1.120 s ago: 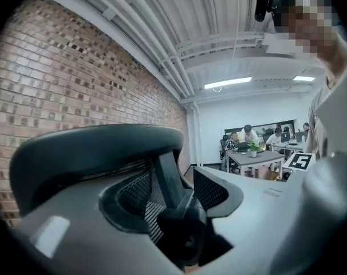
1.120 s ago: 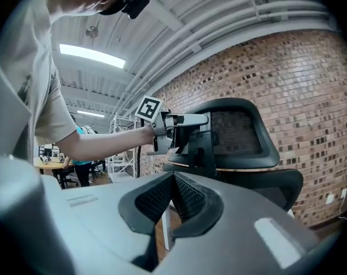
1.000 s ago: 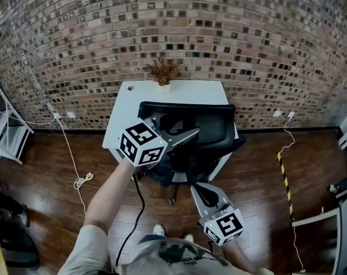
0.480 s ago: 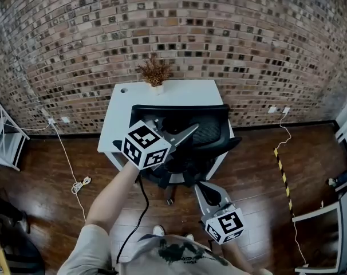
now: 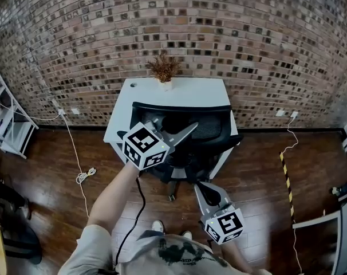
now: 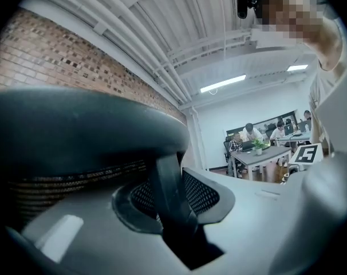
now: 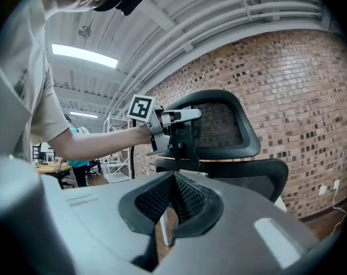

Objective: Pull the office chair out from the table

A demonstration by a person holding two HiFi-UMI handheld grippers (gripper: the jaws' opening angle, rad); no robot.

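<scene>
A black mesh office chair (image 5: 205,129) stands pushed in under a small white table (image 5: 179,90) against the brick wall. My left gripper (image 5: 190,129) reaches level to the chair's top. Its jaws have just been closing, and in the left gripper view the pads (image 6: 205,193) press on the black headrest post (image 6: 169,188) under the headrest (image 6: 76,130). My right gripper (image 5: 201,188) hangs lower and nearer to me, behind the chair, shut with nothing in it. The right gripper view shows the chair's headrest (image 7: 219,125) and the left gripper (image 7: 190,115) on it.
A dried plant (image 5: 164,70) in a white pot sits at the table's back edge. A white cable (image 5: 70,148) trails over the wood floor at the left, near a white shelf (image 5: 7,125). Yellow-black tape (image 5: 285,176) marks the floor at the right.
The left gripper has stayed at the chair's top and the chair still stands under the table. The right gripper has shifted slightly lower.
</scene>
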